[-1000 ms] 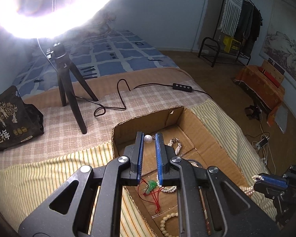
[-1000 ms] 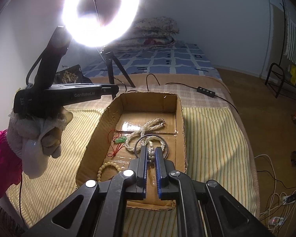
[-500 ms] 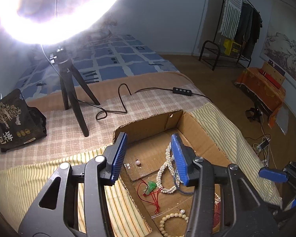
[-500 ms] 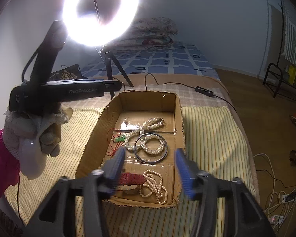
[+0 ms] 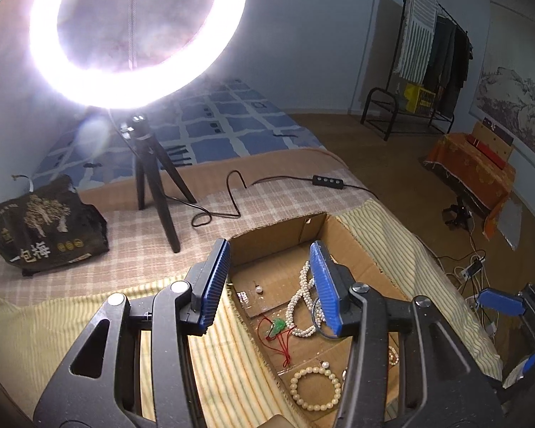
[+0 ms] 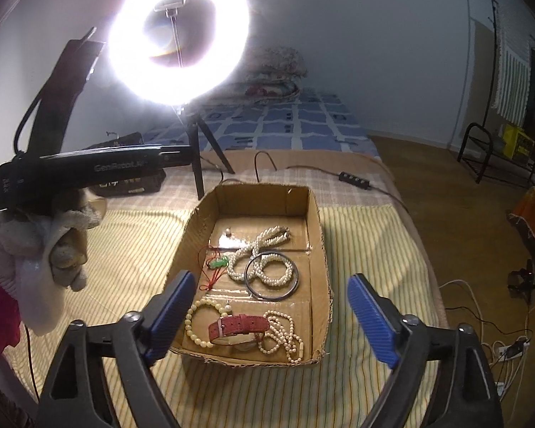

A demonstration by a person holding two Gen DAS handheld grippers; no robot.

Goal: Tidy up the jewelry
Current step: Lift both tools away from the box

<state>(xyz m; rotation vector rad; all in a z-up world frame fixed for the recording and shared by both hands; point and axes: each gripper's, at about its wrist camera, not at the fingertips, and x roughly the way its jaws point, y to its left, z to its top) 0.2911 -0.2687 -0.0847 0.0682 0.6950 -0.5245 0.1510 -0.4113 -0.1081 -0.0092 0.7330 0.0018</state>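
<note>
**Both claws spread, jewelry lying in the cardboard box**

Left wrist view: The left claw (image 5: 271, 285) stands wide, its blue-padded fingers (image 5: 214, 281) well apart with nothing between them. It hangs over the near left corner of the cardboard box (image 5: 360, 246), which sits on the striped bedcover (image 5: 53, 321). Inside the box lie a single pearl earring (image 5: 258, 289) near the far end, a long pearl necklace (image 5: 299, 303) running toward the middle, a green pendant on red cord (image 5: 276, 326) just beside it, and a cream bead bracelet (image 5: 315, 388) at the near end. A ring light (image 5: 139, 35) on a black tripod (image 5: 153, 185) stands behind the box, with a black bag (image 5: 42, 224) to its left.

Right wrist view: The right claw (image 6: 274, 317) is wide and empty, hovering above the near end of the box (image 6: 321, 256). The near compartment holds the cream bead bracelet (image 6: 196, 324), a red watch strap (image 6: 239, 322) and a small-bead strand (image 6: 281, 335). The middle holds the pearl necklace (image 6: 264, 256), partly encircled by a dark bangle (image 6: 271, 280), with the green pendant (image 6: 219, 262) to the left. The earring (image 6: 228, 231) lies at the far end. The gloved left hand (image 6: 50, 246) grips its tool at the left, above the bedcover.
</note>
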